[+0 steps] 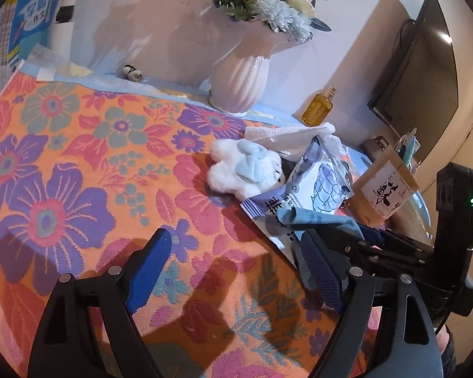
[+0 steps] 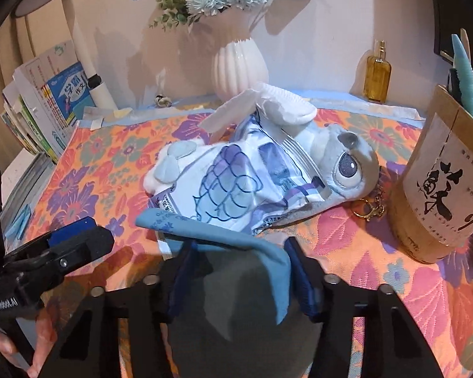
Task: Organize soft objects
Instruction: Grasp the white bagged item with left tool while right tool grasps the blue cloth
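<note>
Left gripper (image 1: 236, 271) jaws wide, right gripper (image 2: 241, 271) jaws pinching – both angled down

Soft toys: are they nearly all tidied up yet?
Not yet; nothing looks sorted. In hand: the right gripper seems to pinch the blue cloth, while the left gripper is open and empty. Left to do: the white plush, grey plush and printed packet lie heaped on the flowery cover.

Woven floral tablecloth (image 2: 378, 252), glossy ribbed vase (image 2: 239, 66), fluffy plush toy (image 1: 233, 173), matt blue cloth (image 2: 236, 245)
</note>
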Available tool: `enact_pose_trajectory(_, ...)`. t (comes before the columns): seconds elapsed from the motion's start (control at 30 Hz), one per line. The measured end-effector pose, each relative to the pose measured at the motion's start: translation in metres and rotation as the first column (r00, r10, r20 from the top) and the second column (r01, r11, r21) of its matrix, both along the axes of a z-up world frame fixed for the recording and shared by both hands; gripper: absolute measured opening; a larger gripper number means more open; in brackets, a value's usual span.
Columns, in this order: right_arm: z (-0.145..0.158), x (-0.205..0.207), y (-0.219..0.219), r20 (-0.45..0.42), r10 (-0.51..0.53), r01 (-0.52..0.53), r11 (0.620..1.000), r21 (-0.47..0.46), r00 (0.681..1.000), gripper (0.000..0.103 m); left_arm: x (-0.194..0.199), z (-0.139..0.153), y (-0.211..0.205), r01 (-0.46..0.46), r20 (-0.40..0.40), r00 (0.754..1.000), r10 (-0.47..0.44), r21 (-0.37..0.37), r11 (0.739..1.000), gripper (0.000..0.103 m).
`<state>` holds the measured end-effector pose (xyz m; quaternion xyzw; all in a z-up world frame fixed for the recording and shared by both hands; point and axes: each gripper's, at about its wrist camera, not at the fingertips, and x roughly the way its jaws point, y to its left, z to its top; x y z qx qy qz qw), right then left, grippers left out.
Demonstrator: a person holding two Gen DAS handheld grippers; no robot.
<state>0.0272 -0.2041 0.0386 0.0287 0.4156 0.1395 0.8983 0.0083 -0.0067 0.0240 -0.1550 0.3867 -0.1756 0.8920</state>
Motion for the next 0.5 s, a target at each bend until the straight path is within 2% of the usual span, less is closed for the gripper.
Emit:
enact_pose_trajectory(0.03,0.001,-0.001,-0.001,0.005,-0.001,0.001,1.0,0.003,1.0,0.036,0.0,0.0,0.0,0.002,-0.003,1.0,-0.002,-0.003,1.0,0.083)
enact_pose_trajectory(0.1,0.004,-0.002,-0.002,0.018,0.001,-0.001,1.0,-0.002,1.0,0.017,0.001,0.0,0.002,-0.003,-0.009,1.0,0.003,-0.01,1.0,0.083)
enact_pose_trajectory(0.2,0.01,-0.008,-0.003,0.044,0.005,-0.005,1.0,0.002,0.999,0.004,0.001,0.0,0.004,-0.011,-0.012,1.0,0.011,-0.027,1.0,0.083)
enact_pose_trajectory(0.37,0.034,-0.041,-0.018,0.149,0.031,-0.048,0.992,0.114,0.988,0.003,0.002,-0.002,0.007,-0.017,-0.028,0.999,0.016,-0.05,0.999,0.083)
enact_pose_trajectory(0.5,0.053,-0.072,-0.026,0.215,0.058,-0.083,0.991,0.109,0.975,0.003,0.001,-0.002,0.006,-0.016,-0.022,1.0,0.015,-0.042,0.999,0.083)
